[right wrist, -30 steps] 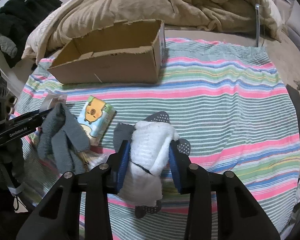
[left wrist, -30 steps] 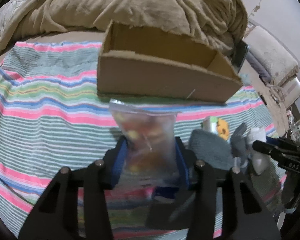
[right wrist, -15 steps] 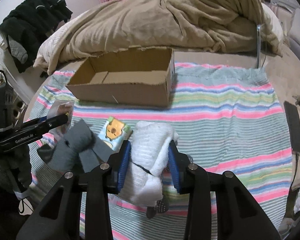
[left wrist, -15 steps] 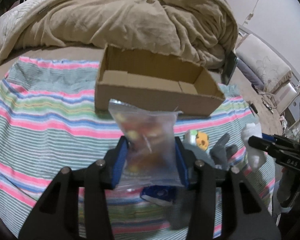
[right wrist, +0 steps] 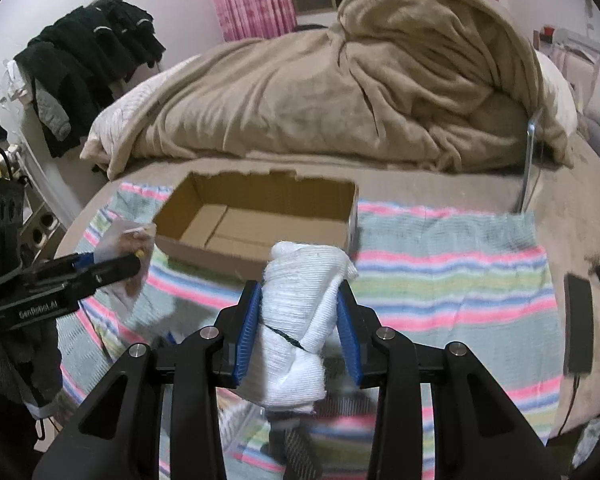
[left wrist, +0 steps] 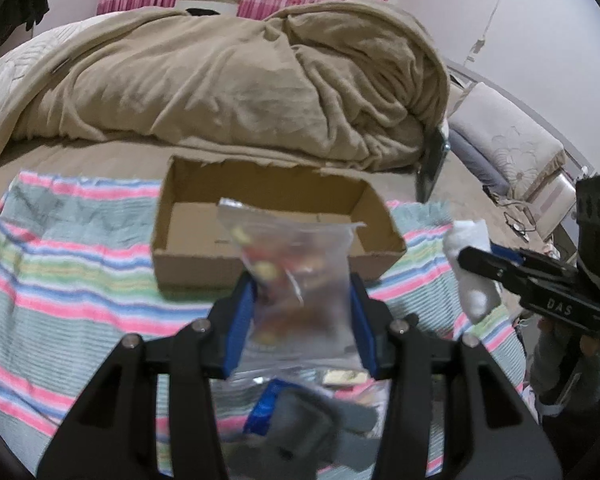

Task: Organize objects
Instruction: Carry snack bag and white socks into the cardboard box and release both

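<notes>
An open cardboard box [left wrist: 268, 216] [right wrist: 260, 216] sits on a striped cloth [left wrist: 68, 280] [right wrist: 452, 280] spread over the bed. My left gripper [left wrist: 300, 312] is shut on a clear plastic bag [left wrist: 296, 280] of small coloured pieces, held in the air in front of the box. From the right wrist view that gripper [right wrist: 100, 268] and its bag [right wrist: 126, 248] hang left of the box. My right gripper [right wrist: 300, 328] is shut on a rolled white cloth [right wrist: 300, 320], also lifted before the box. The left wrist view shows the right gripper [left wrist: 480, 260] with the white cloth [left wrist: 474, 268] at the right.
A heaped tan blanket [left wrist: 240, 80] [right wrist: 340, 92] lies behind the box. Grey fabric [left wrist: 300, 428] and a blue packet [left wrist: 264, 408] rest on the cloth below my left gripper. Dark clothes [right wrist: 92, 60] hang at the left. A black device [right wrist: 578, 328] lies on the bed's right side.
Both grippers have risen with their loads, so the box now shows its inside from above. The grey gloves and cartoon packet have dropped out of sight beneath them.
</notes>
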